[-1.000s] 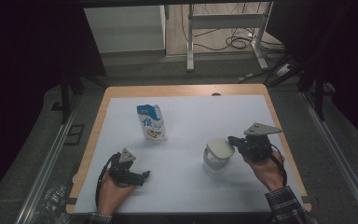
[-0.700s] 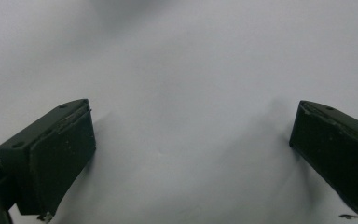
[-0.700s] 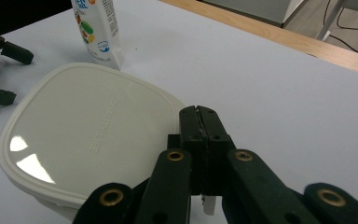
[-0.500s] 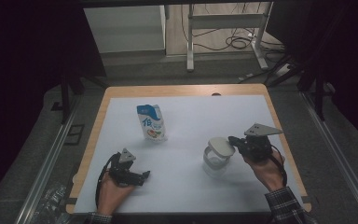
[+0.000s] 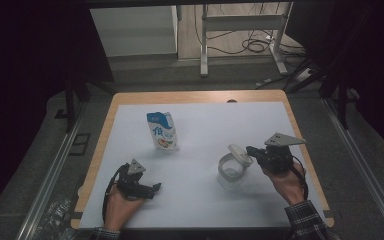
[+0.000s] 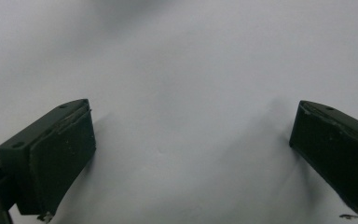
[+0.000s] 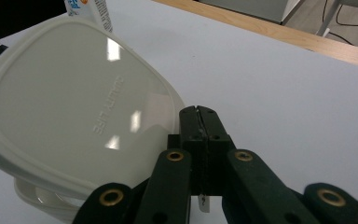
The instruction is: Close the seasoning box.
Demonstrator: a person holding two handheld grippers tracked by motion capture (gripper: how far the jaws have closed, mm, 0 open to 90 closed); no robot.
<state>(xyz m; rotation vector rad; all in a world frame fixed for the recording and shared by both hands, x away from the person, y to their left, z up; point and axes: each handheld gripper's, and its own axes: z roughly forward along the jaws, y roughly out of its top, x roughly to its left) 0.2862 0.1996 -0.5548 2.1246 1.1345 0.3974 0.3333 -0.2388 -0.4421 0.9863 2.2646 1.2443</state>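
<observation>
Slippage is what we are fearing: the right hand-held gripper (image 7: 199, 122), jaws pressed together on what looks like the lid's (image 7: 74, 107) edge tab, could tip the container (image 5: 231, 171) on the surface (image 5: 205, 130). We are counting one container, one lid, one carton (image 5: 162, 131), two grippers; the left hand-held gripper (image 6: 191, 154) is gaping empty.
</observation>
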